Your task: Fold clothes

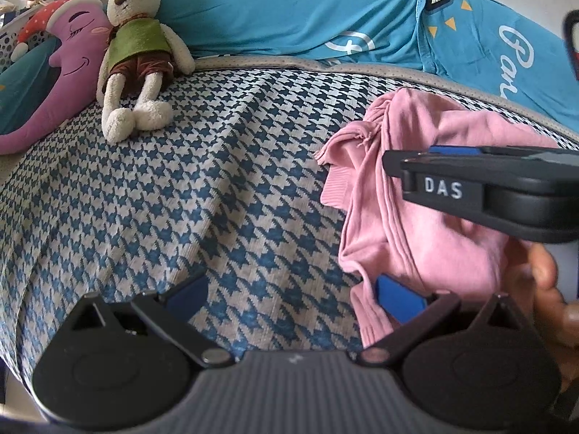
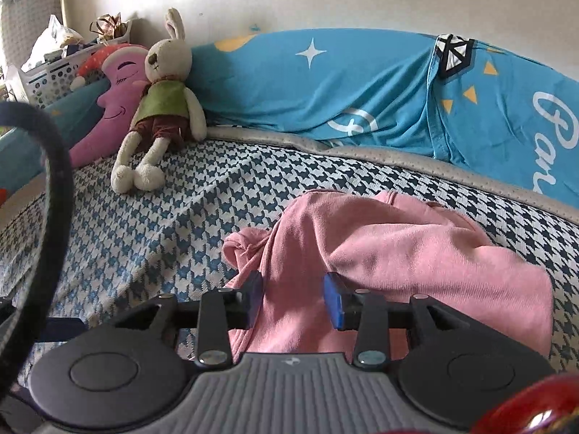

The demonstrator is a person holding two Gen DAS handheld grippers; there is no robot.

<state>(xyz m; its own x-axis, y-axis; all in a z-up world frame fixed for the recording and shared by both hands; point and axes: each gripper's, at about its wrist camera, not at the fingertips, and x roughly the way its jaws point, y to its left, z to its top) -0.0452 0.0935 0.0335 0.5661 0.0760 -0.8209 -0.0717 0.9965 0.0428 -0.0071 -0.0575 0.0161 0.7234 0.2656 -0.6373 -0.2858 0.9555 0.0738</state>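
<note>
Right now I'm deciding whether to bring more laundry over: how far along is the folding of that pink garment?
Barely started. Done: nothing visibly folded; the pink garment lies bunched on the houndstooth bedspread. In hand: the right hand-held gripper straddles a fold of it, jaws apart; the left hand-held gripper is open at its edge. Left: spreading, smoothing and folding.

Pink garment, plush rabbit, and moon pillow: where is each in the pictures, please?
pink garment point(image 2: 416, 253): right wrist view, middle of its crumpled top.
plush rabbit point(image 1: 139, 34): left wrist view, green vest.
moon pillow point(image 1: 72, 61): left wrist view, purple cheek.
</note>
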